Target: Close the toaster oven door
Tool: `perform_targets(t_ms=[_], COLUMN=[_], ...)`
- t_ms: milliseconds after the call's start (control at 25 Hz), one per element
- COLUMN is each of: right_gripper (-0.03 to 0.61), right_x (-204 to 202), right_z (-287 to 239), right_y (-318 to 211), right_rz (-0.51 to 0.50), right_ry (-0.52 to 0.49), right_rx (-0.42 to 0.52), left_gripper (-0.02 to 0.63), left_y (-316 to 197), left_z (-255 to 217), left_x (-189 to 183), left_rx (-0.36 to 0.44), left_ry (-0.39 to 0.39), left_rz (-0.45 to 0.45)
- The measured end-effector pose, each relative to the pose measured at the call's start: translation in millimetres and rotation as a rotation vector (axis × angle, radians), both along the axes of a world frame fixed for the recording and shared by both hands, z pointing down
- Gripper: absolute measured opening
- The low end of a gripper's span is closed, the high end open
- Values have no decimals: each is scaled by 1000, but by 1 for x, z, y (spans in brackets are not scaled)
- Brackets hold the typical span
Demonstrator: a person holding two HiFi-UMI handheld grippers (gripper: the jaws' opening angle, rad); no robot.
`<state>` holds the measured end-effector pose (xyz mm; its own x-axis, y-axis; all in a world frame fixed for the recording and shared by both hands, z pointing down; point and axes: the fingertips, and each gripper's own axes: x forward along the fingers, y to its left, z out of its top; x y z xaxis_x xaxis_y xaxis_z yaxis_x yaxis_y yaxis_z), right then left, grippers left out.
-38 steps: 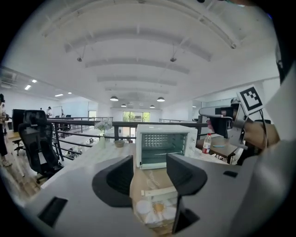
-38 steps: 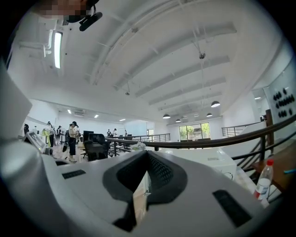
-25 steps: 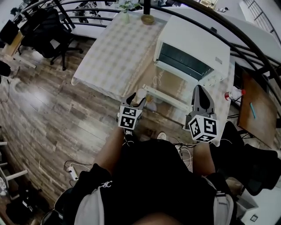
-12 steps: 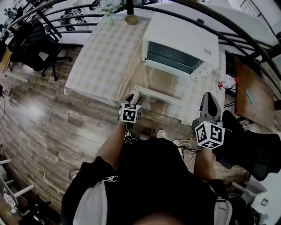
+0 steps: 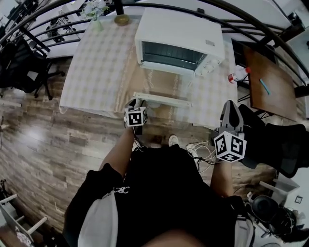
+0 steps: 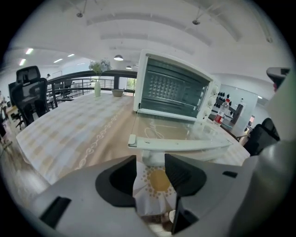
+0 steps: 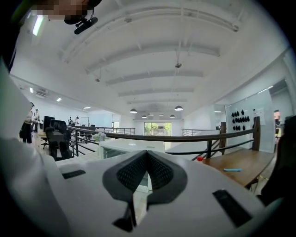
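Note:
The white toaster oven (image 5: 178, 38) stands on the cloth-covered table (image 5: 96, 62). Its glass door (image 6: 185, 132) lies open and flat toward me, with the white handle bar (image 5: 161, 100) along its front edge. My left gripper (image 5: 137, 102) is at the left end of that handle (image 6: 180, 145), just below it, and is open. Its jaws have just been closing slightly, with only a hanging flap of the flowered cloth (image 6: 157, 183) showing in the gap. My right gripper (image 5: 231, 105) hangs off the table's right front corner, shut and empty (image 7: 147, 155).
A vase of flowers (image 5: 94, 9) and a small bowl (image 5: 121, 19) sit at the table's far side. A red-capped bottle (image 5: 236, 75) stands right of the oven, beside a wooden desk (image 5: 270, 82). Black office chairs (image 5: 24, 62) are at the left, and cables (image 5: 203, 149) lie on the floor.
My left gripper has sunk toward the left end of the door handle. The right gripper has swung rightward, away from the table's front. The door still lies open.

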<state>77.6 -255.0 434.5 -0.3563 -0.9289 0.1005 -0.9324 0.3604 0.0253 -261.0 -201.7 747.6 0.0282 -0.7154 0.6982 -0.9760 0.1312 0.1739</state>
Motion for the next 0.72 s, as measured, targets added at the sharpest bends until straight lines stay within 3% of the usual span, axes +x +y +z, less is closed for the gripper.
perform_targets(t_ms=[160,240,520,720], right_gripper=[-8,-8,-8,-8], right_x=[13,18,29,31], right_z=[2,3,5,10], right_y=[5,6,8,12], right_rz=[43,60,93,97], right_ry=[-6,-4,-3,-11], right_rx=[-8,-10,-14,-27], left_gripper=[201,196,80,77], left_y=[-5,-7,-16,-12], left_z=[7,10,10,7], left_x=[-12,-17,-6,-9], left_rx=[-11,-8,24,32], left_ry=[24,-8,-44,-58], left_rz=[-79,-90,-52,-36])
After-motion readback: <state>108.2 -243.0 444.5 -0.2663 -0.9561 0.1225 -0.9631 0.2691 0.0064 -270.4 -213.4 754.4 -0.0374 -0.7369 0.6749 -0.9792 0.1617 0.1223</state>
